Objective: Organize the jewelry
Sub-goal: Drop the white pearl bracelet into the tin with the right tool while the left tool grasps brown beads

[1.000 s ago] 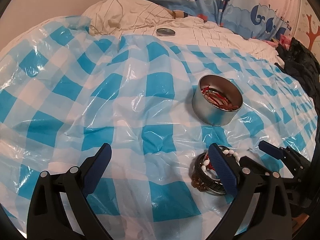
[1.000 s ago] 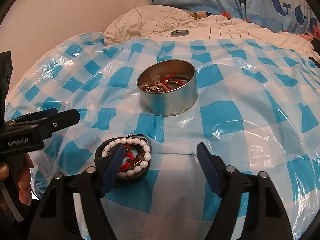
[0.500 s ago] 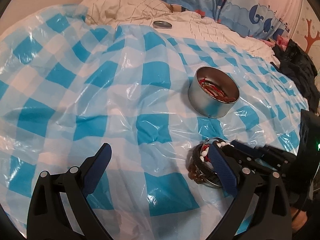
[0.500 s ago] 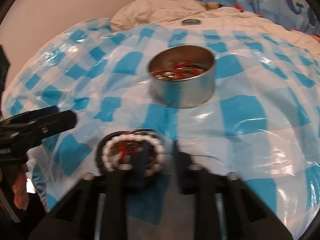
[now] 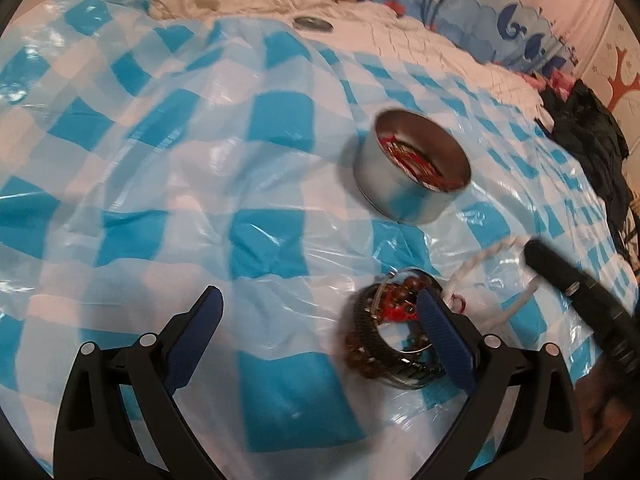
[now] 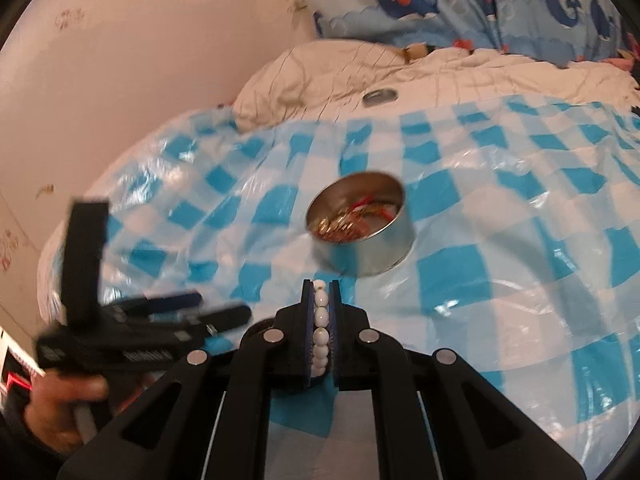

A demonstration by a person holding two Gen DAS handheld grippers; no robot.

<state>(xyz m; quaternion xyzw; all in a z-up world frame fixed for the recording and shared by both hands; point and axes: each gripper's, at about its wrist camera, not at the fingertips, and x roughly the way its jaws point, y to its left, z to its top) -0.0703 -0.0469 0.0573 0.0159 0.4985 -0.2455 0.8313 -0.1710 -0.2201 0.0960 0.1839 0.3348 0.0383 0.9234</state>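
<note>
A round metal tin (image 5: 412, 172) with red and gold jewelry in it stands on the blue-checked plastic sheet; it also shows in the right wrist view (image 6: 362, 226). My right gripper (image 6: 321, 312) is shut on a white bead bracelet (image 6: 321, 332) and holds it lifted, short of the tin. From the left wrist view the bracelet (image 5: 486, 258) hangs blurred from that gripper (image 5: 532, 254). A pile of dark, brown-bead and red bracelets (image 5: 394, 330) lies on the sheet by my open, empty left gripper (image 5: 320, 312).
A small metal lid (image 5: 313, 24) lies on the white quilt at the back. Whale-print pillows (image 6: 460, 0) line the far edge. A black bag (image 5: 588, 132) sits at the right. A wall (image 6: 140, 60) bounds the bed on the left.
My right gripper has shut on the white bead bracelet and lifted it off the pile, rising toward the tin. The left gripper stayed open beside the pile.
</note>
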